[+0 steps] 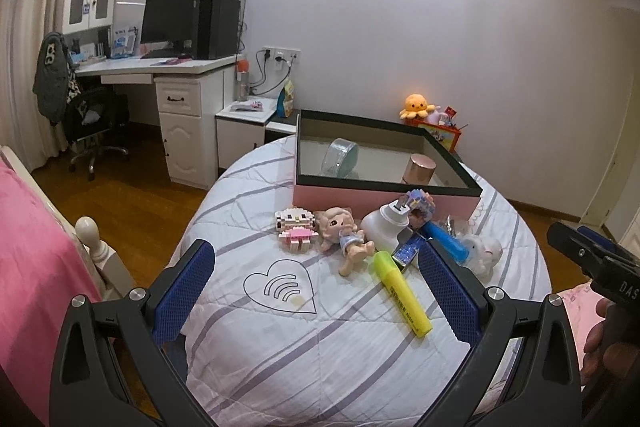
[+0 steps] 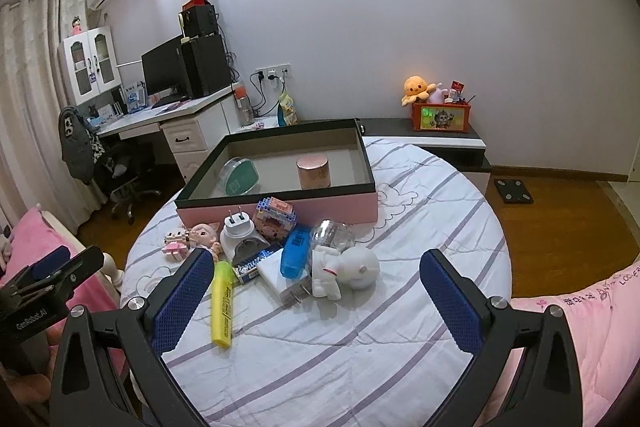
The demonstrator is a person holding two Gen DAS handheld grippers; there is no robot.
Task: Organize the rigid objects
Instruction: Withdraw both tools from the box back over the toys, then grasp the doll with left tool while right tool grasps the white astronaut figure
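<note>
Since both claws hang wide open with nothing in them over the near edge of the bed (image 2: 360, 347), I'd say the yellow highlighter (image 2: 223, 303) is the obvious first grab. It's the closest piece of the pile, lying flat on the quilt with its long axis running near-to-far, cap end pointing away. In the right wrist view it sits just beside the inner face of the right claw (image 2: 316, 291), toward that claw's left finger; in the left wrist view it's over by the left claw (image 1: 316, 283)'s right finger. Either could reach it, squeezing across the barrel. Beyond the pile, the pink box (image 2: 280, 213) waits toward the far edge.
</note>
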